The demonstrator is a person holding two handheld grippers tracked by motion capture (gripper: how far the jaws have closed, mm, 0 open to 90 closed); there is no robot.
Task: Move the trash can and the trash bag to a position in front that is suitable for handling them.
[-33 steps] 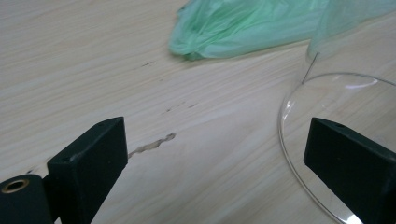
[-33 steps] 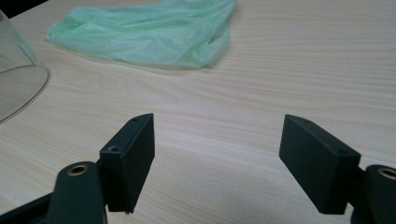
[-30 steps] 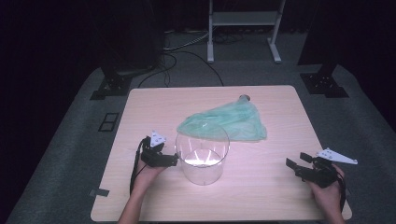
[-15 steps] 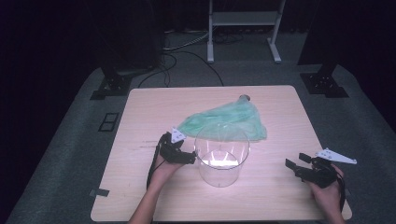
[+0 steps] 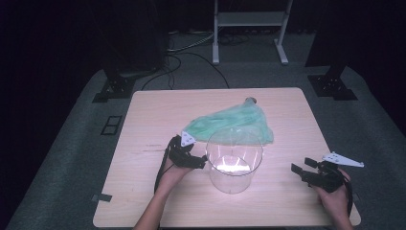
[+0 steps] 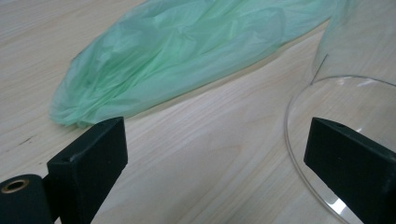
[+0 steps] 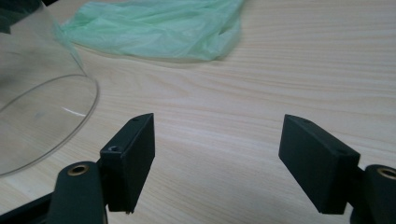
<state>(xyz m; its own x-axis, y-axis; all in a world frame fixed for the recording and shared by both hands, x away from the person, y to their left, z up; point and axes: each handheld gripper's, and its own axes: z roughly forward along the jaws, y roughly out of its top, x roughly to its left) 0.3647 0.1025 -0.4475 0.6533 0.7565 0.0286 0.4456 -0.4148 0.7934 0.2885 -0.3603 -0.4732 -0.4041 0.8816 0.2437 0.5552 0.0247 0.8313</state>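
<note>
On the wooden table, near its front middle: clear glass cylinder, upright, mouth up, with thin green plastic bag lying flat just behind it. Left gripper close to the cylinder's left wall, jaws wide apart, one of them seeming past the rim (not yet closed on it). Right gripper well apart on the right, jaws also spread, holding nothing. Probably rigid, smooth and slippery, fragile if tipped or squeezed hard; best taken at the rim wall, one jaw inside and one outside. Bag, by contrast, looks soft and very light.
</note>
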